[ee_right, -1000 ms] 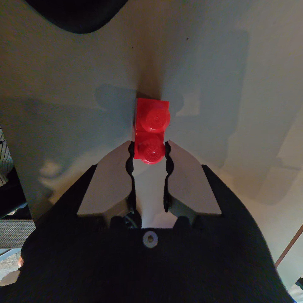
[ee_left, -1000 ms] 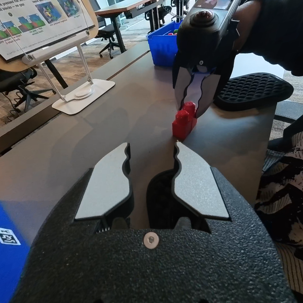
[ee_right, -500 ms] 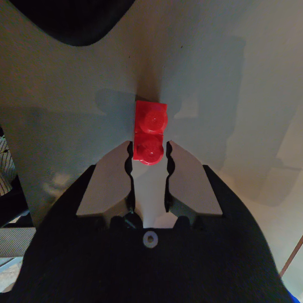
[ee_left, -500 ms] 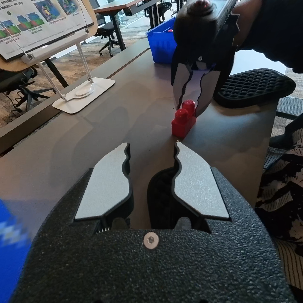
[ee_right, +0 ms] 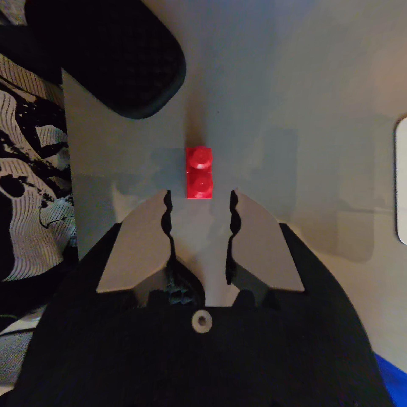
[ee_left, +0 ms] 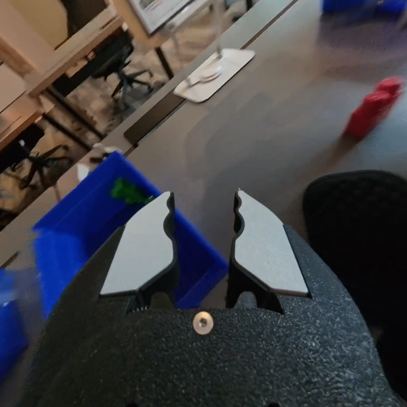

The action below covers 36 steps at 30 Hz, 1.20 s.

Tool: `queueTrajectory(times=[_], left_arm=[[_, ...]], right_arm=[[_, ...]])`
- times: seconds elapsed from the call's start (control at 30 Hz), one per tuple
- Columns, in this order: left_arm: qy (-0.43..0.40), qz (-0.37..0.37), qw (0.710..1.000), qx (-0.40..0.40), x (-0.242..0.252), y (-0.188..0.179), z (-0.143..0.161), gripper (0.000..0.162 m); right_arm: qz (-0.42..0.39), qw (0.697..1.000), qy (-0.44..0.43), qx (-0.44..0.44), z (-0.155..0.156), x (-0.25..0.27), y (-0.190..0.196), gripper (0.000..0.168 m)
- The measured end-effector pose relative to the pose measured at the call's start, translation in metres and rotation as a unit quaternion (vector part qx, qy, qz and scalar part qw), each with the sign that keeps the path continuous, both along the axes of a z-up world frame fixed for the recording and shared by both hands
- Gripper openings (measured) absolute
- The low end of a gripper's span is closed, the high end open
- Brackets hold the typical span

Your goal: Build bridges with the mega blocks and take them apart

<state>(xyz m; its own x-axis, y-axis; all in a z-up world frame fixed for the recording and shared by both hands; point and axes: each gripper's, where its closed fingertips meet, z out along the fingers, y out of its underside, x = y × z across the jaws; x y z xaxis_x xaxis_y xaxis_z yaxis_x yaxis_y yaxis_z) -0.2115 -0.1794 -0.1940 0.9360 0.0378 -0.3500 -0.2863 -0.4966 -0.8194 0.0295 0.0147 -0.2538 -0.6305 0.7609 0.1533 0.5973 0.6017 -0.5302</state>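
Note:
A red two-stud block [ee_right: 199,172] stands alone on the grey table [ee_right: 275,92]. My right gripper [ee_right: 200,192] hovers above it, open, with nothing between the pads; the block lies just ahead of the fingertips. The block also shows blurred at the right edge of the left wrist view [ee_left: 374,110]. My left gripper [ee_left: 204,193] is open and empty, above the table beside a blue bin [ee_left: 72,222] that holds a green block [ee_left: 128,193].
A black mesh armrest shows in both views [ee_left: 356,231] [ee_right: 110,57]. A white stand base [ee_left: 214,74] with an instruction board sits at the table's far edge. Another blue bin [ee_left: 361,8] is at the far right. A person's patterned clothing [ee_right: 28,176] is beside the table. My right fingertips sit around 35 cm from my left ones.
My right gripper opened off the red block and lifted away, leaving it on the table. My left gripper swung left toward the blue bin; the view is motion-blurred.

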Motion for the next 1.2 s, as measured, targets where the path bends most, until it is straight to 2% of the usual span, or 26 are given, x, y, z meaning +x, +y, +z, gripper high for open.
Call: queueTrajectory(times=[0.13, 0.23, 0.37, 0.5, 0.7, 0.77, 0.8, 0.83, 0.9, 0.97, 1.1, 1.2], left_arm=[[-0.022, 0.056, 0.998, -0.021, -0.079, -0.003, -0.006, 0.053], [-0.084, 0.106, 0.99, -0.03, -0.138, 0.015, -0.03, 0.057], [-0.182, 0.191, 0.964, -0.021, -0.201, 0.05, -0.064, 0.066], [-0.216, 0.212, 0.953, -0.035, -0.227, 0.08, -0.09, 0.072], [-0.22, 0.223, 0.948, -0.056, -0.24, 0.101, -0.112, 0.069], [-0.219, 0.222, 0.948, -0.063, -0.241, 0.104, -0.119, 0.061], [-0.212, 0.224, 0.949, -0.065, -0.242, 0.103, -0.121, 0.045], [-0.203, 0.226, 0.951, -0.062, -0.243, 0.102, -0.121, 0.045], [-0.19, 0.23, 0.953, -0.053, -0.244, 0.096, -0.114, 0.044], [-0.182, 0.229, 0.956, -0.02, -0.241, 0.089, -0.095, 0.044], [-0.159, 0.188, 0.966, 0.082, -0.216, 0.073, -0.028, 0.044], [-0.153, 0.105, 0.969, 0.162, -0.167, 0.07, 0.028, 0.044]], right_arm=[[-0.038, 0.999, 0.018, 0.01, 0.016, 0.011, 0.018, 0.051], [-0.062, 0.997, 0.031, 0.027, 0.025, 0.014, 0.028, 0.051], [-0.07, 0.996, 0.049, 0.031, 0.036, 0.011, 0.027, 0.05], [-0.065, 0.996, 0.053, 0.041, 0.038, 0.008, 0.025, 0.05], [-0.064, 0.996, 0.046, 0.046, 0.032, 0.008, 0.029, 0.051], [-0.064, 0.996, 0.045, 0.044, 0.03, 0.009, 0.03, 0.051], [-0.063, 0.996, 0.045, 0.042, 0.03, 0.008, 0.03, 0.051], [-0.062, 0.996, 0.045, 0.04, 0.029, 0.009, 0.03, 0.051], [-0.059, 0.996, 0.047, 0.039, 0.029, 0.009, 0.03, 0.051], [-0.051, 0.997, 0.049, 0.029, 0.029, 0.009, 0.026, 0.051], [-0.023, 0.998, 0.059, -0.015, 0.031, 0.001, 0.011, 0.05], [0.002, 0.995, 0.079, -0.062, 0.04, -0.014, -0.004, 0.05]])
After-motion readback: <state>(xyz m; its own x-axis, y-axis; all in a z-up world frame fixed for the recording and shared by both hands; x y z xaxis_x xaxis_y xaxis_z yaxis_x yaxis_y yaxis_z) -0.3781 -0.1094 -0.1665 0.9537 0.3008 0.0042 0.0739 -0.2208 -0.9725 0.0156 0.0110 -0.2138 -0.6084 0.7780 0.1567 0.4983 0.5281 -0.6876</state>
